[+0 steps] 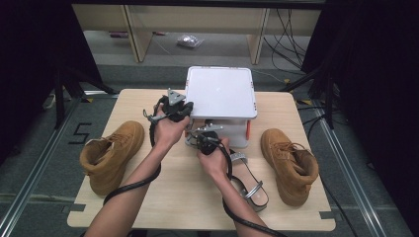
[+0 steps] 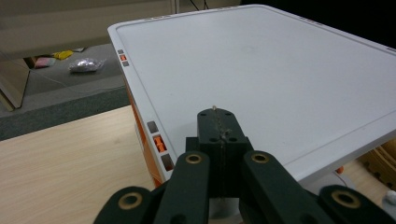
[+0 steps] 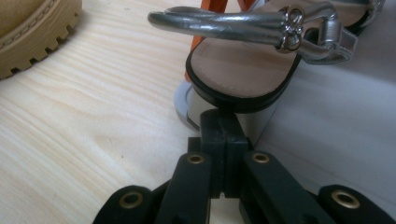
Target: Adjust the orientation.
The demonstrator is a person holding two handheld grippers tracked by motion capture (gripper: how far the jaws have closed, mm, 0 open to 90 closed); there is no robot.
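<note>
A white box with a flat lid [image 1: 222, 91] stands at the back middle of the table. My left gripper [image 1: 184, 108] is shut and empty at the lid's left edge; in the left gripper view its closed tips [image 2: 219, 122] hover just over the lid [image 2: 280, 65] near a corner. My right gripper [image 1: 200, 136] is shut in front of the box. In the right gripper view its tips [image 3: 224, 128] sit right at the black sole edge of a silver-strapped sandal [image 3: 247, 65]; whether they touch it I cannot tell. Another silver sandal [image 1: 249, 185] lies by my right wrist.
A tan boot [image 1: 111, 153] stands at the table's left and its pair [image 1: 291, 163] at the right; a boot sole [image 3: 32, 32] is close to the right gripper. Orange latches [image 2: 159, 143] line the box's side. Cables trail from both grippers toward the table's front.
</note>
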